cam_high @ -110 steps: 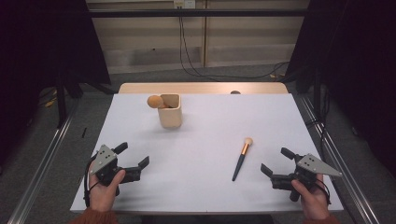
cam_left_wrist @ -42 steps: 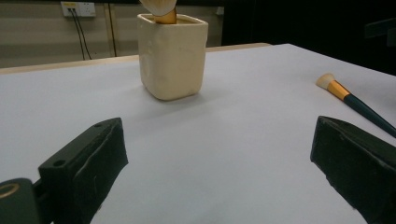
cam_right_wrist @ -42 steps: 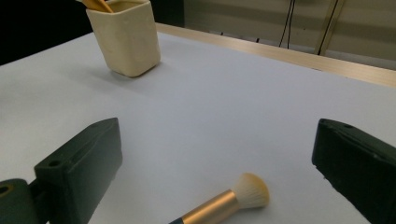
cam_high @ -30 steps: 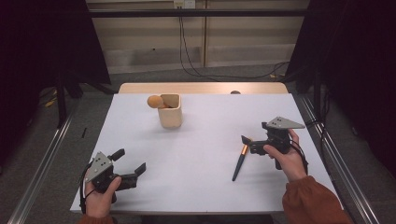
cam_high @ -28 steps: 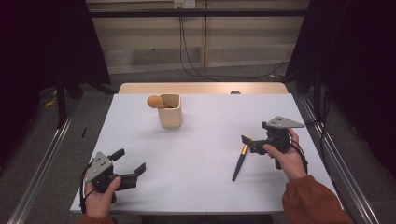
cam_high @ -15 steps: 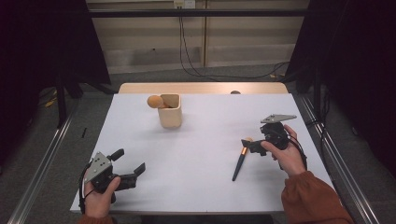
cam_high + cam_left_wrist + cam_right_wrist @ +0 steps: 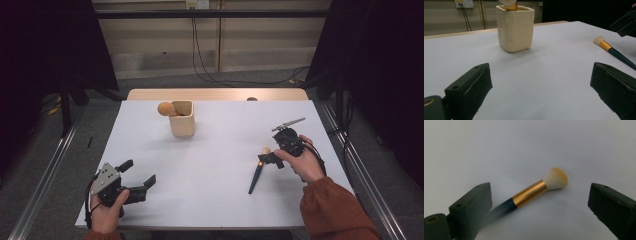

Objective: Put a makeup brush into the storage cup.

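The right claw (image 7: pixel 267 156) is held just above the brush (image 7: pixel 256 175) on the white counter (image 7: pixel 215 150). The person's right hand (image 7: pixel 300 160) grips it from behind, with the wrist bent so the claw tips forward and down toward the fluffy end of the brush. In the right gripper view the two black jaws stand wide apart, one on each side of the brush (image 7: pixel 534 192), and they hold nothing. The brush lies flat, with its pale tip, gold band and dark handle all on the counter.

The left claw (image 7: pixel 137 181) sits low near the front edge of the counter, well apart from the brush. The left hand (image 7: pixel 107 210) holds it from below and points it across the counter. Its jaws are wide open too, with nothing between them.

A cream cup (image 7: pixel 181 119) stands upright farther back, with another brush (image 7: pixel 166 108) leaning out of it.
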The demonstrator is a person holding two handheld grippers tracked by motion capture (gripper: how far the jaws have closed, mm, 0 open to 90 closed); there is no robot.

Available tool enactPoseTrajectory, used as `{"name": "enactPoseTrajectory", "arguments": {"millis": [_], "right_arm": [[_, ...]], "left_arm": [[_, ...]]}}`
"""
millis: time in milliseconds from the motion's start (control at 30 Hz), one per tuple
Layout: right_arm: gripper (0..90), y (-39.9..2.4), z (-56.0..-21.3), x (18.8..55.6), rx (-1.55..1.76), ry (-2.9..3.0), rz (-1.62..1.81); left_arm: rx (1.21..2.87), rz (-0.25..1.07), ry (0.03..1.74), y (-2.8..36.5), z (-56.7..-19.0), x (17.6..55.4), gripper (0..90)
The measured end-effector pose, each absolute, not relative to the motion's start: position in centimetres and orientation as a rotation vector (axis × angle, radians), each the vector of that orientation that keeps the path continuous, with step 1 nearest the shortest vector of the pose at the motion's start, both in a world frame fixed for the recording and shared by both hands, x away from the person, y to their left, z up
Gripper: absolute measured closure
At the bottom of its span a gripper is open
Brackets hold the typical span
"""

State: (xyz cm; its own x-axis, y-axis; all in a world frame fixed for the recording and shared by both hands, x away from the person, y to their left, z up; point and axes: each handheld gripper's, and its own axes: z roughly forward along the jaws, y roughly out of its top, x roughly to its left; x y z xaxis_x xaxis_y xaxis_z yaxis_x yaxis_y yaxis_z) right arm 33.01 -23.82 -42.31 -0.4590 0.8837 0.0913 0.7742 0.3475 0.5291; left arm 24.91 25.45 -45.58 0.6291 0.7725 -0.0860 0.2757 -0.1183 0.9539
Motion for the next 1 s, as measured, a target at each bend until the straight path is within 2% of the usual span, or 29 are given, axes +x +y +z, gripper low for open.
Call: {"name": "enactPoseTrajectory", "arguments": {"millis": [567, 667, 1000], "right_arm": [[6.0, -22.1, -43.3, 33.3, 1.614, 2.537, 0.535], [11.1, -21.8, -43.6, 33.5, 1.619, 2.564, 0.525], [14.7, -20.8, -44.4, 33.8, 1.696, 2.584, 0.481]], "left_arm": [[1.678, 0.516, 0.87, 25.5, -45.6, 25.0, 3.5], [1.678, 0.522, 0.877, 25.5, -45.6, 25.0, 3.5], [1.692, 0.523, 0.868, 25.5, -45.7, 25.0, 3.5]]}}
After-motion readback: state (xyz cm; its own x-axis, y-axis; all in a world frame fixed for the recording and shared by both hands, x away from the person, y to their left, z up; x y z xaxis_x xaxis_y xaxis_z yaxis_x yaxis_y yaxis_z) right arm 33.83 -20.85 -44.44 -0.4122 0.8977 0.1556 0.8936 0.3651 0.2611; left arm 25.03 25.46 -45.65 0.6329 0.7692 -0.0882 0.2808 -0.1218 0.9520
